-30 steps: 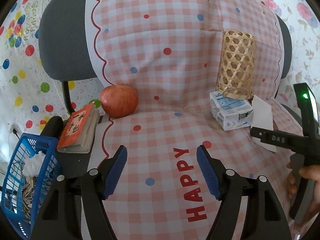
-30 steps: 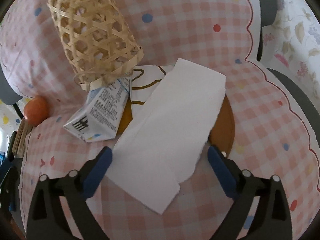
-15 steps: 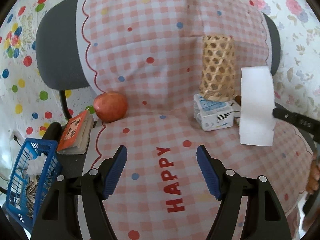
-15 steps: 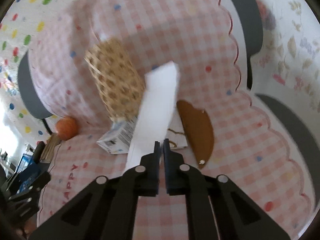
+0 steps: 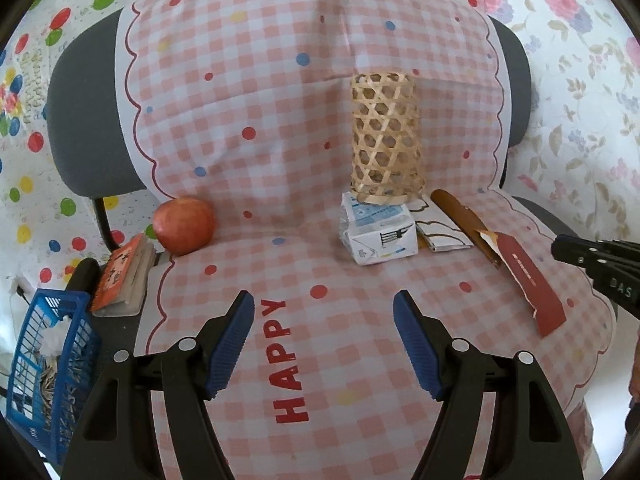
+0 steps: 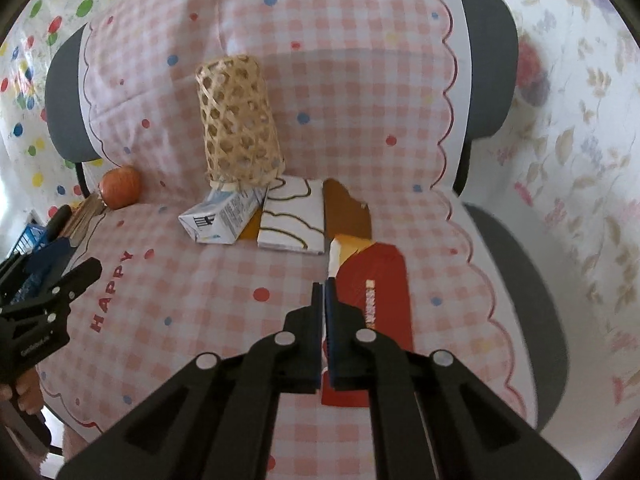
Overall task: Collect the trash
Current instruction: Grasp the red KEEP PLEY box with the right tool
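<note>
"While the left gripper [image 5: 324,344] hangs over the seat, how do its fingers stand?"

"Spread wide, with nothing between them. Only the pink checked cloth [image 5: 248,92] shows in the gap, and its red word HAPPY runs up just inside the left fingertip."

"What lies out to the left of those fingers?"

"Far left and low is a blue plastic basket [image 5: 48,364] with a white tissue and other scraps inside. Next comes an orange notebook [image 5: 120,276] on the bare edge of the grey chair [image 5: 88,120]. A red apple [image 5: 184,220] sits beyond it, ahead of the left finger."

"And ahead of the right finger?"

"A crushed milk carton [image 5: 378,232] lies there. A woven bamboo tube [image 5: 386,140] stands upright, touching its far end. Just right of the carton is a folded white packet [image 5: 440,228], then a brown paper piece [image 5: 460,216]."

"Where is the trash being collected?"

"The red paper strip [image 5: 532,284] is far to the right, beside the right gripper [image 6: 323,292]. In the right wrist view those fingers are pressed together. The strip's white edge runs into the seam between them, so they seem to pinch it. Its red face spreads out to the right of the fingers, a little blurred."
</note>
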`<action>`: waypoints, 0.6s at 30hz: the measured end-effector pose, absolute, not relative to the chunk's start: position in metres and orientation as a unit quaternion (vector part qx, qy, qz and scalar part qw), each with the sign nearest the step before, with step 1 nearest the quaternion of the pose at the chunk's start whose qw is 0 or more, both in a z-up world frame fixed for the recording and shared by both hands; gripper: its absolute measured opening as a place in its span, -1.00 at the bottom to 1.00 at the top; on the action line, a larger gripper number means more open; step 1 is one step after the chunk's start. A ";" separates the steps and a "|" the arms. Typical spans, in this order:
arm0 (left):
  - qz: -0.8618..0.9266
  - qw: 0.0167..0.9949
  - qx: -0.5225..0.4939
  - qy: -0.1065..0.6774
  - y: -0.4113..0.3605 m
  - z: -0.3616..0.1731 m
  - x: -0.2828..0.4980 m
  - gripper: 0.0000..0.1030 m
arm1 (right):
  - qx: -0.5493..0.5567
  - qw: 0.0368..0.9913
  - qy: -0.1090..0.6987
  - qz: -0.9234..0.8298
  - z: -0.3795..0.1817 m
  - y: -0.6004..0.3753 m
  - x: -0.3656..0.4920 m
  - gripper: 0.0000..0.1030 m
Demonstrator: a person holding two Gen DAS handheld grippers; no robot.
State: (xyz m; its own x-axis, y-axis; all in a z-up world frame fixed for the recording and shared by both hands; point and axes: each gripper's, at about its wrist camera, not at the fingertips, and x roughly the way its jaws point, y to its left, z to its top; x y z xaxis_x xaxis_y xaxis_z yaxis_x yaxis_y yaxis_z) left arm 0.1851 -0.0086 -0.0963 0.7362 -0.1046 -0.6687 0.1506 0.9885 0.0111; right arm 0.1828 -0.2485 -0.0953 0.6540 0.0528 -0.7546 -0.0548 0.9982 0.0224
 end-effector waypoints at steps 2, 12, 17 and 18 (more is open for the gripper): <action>-0.069 0.931 0.032 0.358 -0.009 -0.098 0.185 0.40 | 0.010 0.912 0.410 0.023 -0.100 -0.255 0.182 -0.01; -0.075 0.923 0.032 0.376 -0.019 -0.113 0.189 0.40 | -0.006 0.893 0.450 -0.012 -0.163 -0.262 0.199 0.37; -0.073 0.922 0.027 0.379 -0.017 -0.115 0.191 0.40 | 0.039 0.888 0.457 -0.018 -0.173 -0.277 0.208 0.56; -0.073 0.922 0.028 0.380 -0.017 -0.115 0.191 0.40 | 0.039 0.888 0.458 -0.019 -0.172 -0.278 0.208 0.49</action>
State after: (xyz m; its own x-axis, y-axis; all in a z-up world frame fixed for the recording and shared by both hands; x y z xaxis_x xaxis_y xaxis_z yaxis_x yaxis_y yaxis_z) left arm 0.1909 -0.0169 -0.1154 0.7012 -0.1132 -0.7039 0.1555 0.9878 -0.0040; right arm 0.2078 -0.2776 -0.1720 0.5794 0.0015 -0.8150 0.0704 0.9962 0.0519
